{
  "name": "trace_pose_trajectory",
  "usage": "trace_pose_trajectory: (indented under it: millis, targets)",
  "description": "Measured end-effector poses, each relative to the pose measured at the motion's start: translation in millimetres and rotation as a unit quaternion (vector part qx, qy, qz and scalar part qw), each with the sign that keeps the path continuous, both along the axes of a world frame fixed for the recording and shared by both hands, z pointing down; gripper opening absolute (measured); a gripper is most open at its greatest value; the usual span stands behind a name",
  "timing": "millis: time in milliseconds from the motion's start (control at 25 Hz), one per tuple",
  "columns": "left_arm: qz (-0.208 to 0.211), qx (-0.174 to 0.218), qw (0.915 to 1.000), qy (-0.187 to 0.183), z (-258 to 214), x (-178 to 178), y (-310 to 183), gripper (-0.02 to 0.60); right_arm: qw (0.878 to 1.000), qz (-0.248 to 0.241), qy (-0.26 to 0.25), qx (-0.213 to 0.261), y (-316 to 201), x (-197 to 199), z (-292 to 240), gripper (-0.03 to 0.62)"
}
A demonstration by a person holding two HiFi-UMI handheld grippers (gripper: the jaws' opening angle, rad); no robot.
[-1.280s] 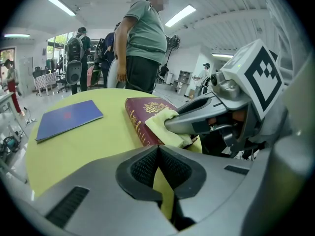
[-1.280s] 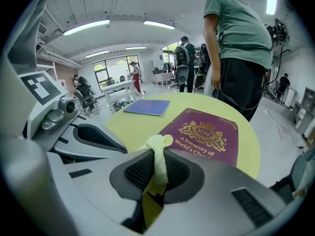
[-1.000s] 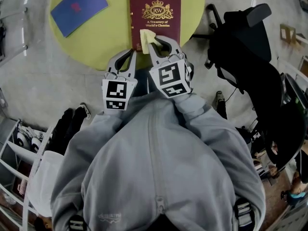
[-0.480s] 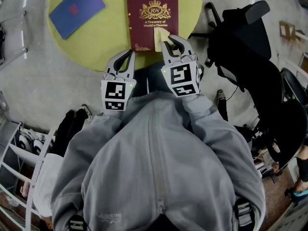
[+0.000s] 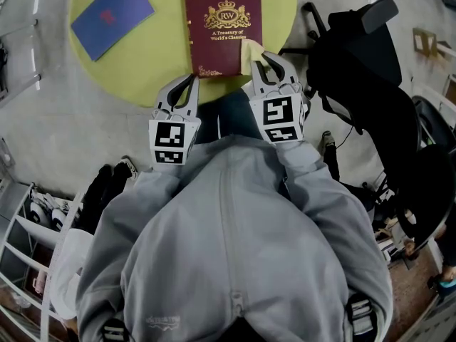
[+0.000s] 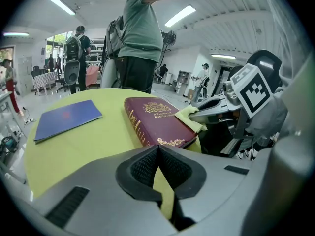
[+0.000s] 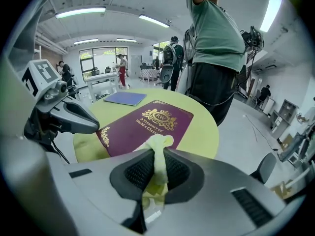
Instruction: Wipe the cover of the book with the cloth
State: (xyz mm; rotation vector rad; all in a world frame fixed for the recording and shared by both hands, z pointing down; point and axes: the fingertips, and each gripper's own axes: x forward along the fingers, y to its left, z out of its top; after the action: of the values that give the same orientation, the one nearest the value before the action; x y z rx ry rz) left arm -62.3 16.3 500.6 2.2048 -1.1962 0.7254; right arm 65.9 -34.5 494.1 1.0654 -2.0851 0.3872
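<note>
A maroon book [image 5: 222,21] with gold print lies shut on the round yellow-green table [image 5: 160,55]; it also shows in both gripper views [image 6: 153,118] [image 7: 147,124]. My right gripper [image 5: 266,56] is shut on a pale yellow cloth [image 5: 250,50], which rests at the near right edge of the cover. That cloth [image 7: 157,149] bunches up between the right gripper's [image 7: 156,156] pads. My left gripper [image 5: 191,78] hovers at the table's near edge, just left of the book's near corner, shut on nothing [image 6: 157,150].
A blue booklet [image 5: 110,14] lies at the table's left. A black office chair [image 5: 367,63] stands close on the right. A shoe rack [image 5: 28,226] sits on the floor at lower left. A person in a green shirt [image 7: 211,38] stands beyond the table.
My right gripper has slid the cloth rightward over the near part of the cover, from its left-middle to its right edge. The left gripper has stayed put.
</note>
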Motion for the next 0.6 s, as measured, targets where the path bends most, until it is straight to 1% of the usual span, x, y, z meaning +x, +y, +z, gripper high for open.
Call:
trace_pose_trajectory:
  millis: [400, 600]
  targets:
    - [0.000, -0.001, 1.0000, -0.001, 1.5, 0.5, -0.5, 0.018, 1.000, 0.028, 0.010, 0.002, -2.4, 23.6, 2.7, 0.057]
    - [0.001, -0.001, 1.0000, -0.004, -3.5, 0.8, -2.1, 0.018, 0.998, 0.050, 0.041, -0.016, 0.1, 52.3, 10.6, 0.057]
